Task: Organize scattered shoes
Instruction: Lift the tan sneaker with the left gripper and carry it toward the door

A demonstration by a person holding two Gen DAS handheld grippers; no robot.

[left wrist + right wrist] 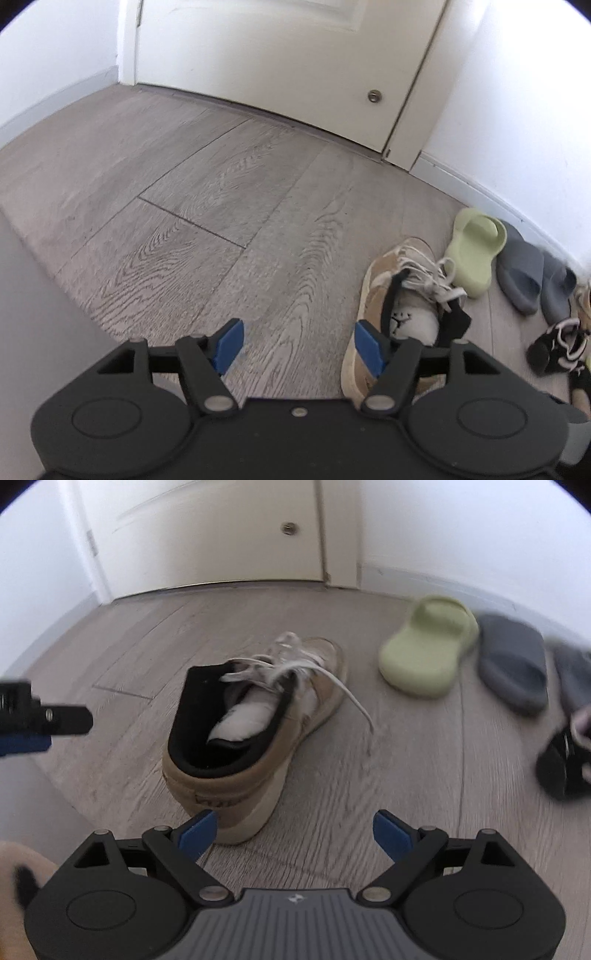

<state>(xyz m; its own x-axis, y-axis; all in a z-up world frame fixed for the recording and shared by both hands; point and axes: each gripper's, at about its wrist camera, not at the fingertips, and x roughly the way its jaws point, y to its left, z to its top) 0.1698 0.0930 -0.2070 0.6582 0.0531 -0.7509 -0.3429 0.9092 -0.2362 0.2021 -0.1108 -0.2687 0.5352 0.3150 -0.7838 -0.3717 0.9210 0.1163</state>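
Item: tan high-top sneaker (255, 738), standing upright on the grey wood floor (207, 206), heel toward my right gripper (293, 834), toe toward the door (207, 535), laces loose and trailing to one side.

Row along the right-hand wall: green foam slide (428, 646), two grey slides (513, 664), then a black shoe with pale straps (565, 764); the view blurs there.

Right gripper: jaws released, empty, just short of the sneaker's heel.

Left gripper (299, 343): jaws released, empty, beside the sneaker.

Handling note: if this sneaker is to join the row, I judge the stiff heel collar the best hold. I would pinch it squarely, lift clear of the floor, mind the dangling lace, and set it parallel beside the green slide.
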